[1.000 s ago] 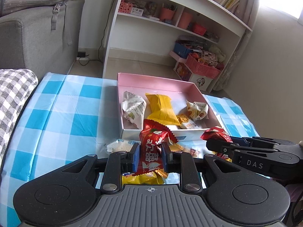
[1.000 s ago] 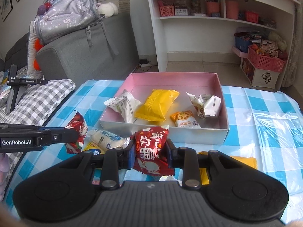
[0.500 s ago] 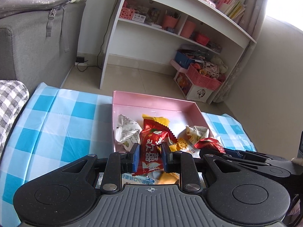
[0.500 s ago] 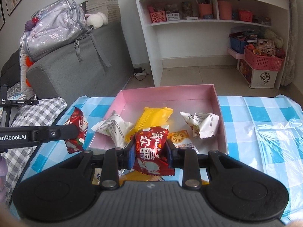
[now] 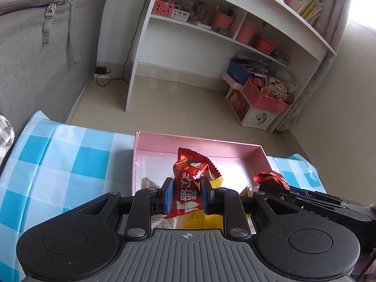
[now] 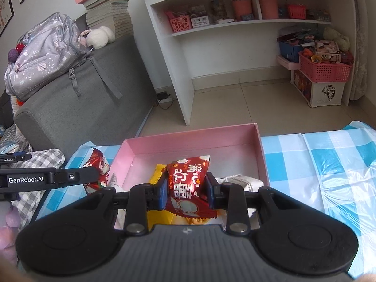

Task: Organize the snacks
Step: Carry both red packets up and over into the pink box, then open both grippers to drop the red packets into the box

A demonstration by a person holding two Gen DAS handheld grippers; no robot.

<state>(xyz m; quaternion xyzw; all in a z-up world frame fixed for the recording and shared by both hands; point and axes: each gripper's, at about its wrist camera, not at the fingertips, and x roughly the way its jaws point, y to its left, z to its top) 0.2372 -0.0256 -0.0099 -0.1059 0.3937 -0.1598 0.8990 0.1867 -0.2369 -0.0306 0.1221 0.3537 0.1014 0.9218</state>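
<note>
White shelving [image 6: 246, 44] is standing against the far wall, with pink baskets and pots on its boards; a grey sofa [image 6: 77, 108] with a silver backpack [image 6: 44, 54] on top is sitting to the left. Blue-and-white checked cloth [image 5: 58, 164] is covering the table in the foreground.

Pink box [image 5: 195, 145] is lying open on the cloth, its far wall catching the light.

Left gripper [image 5: 186, 196] is hovering over the box's near half, jaws clenched on a red snack packet [image 5: 188, 183]. The packet is standing upright between the blue pads, its crimped top edge pointing toward the far wall. From the right wrist view, this same gripper is showing at the left, by the box's left wall.

Right gripper [image 6: 187, 193] is likewise hanging over the near half of the box, jaws grasping a second red packet [image 6: 188, 185]. This one is tilting slightly, white characters facing the camera. In the left wrist view it is appearing at the right, near the box's right wall.

Below the grippers, inside the box:
- yellow packet [image 6: 159, 176] lying flat, partly hidden by the fingers
- white printed packet [image 6: 242, 182] toward the right wall
- another white packet [image 5: 146, 183] near the left wall, mostly covered

Whether either red packet is touching the box contents, cannot tell.
</note>
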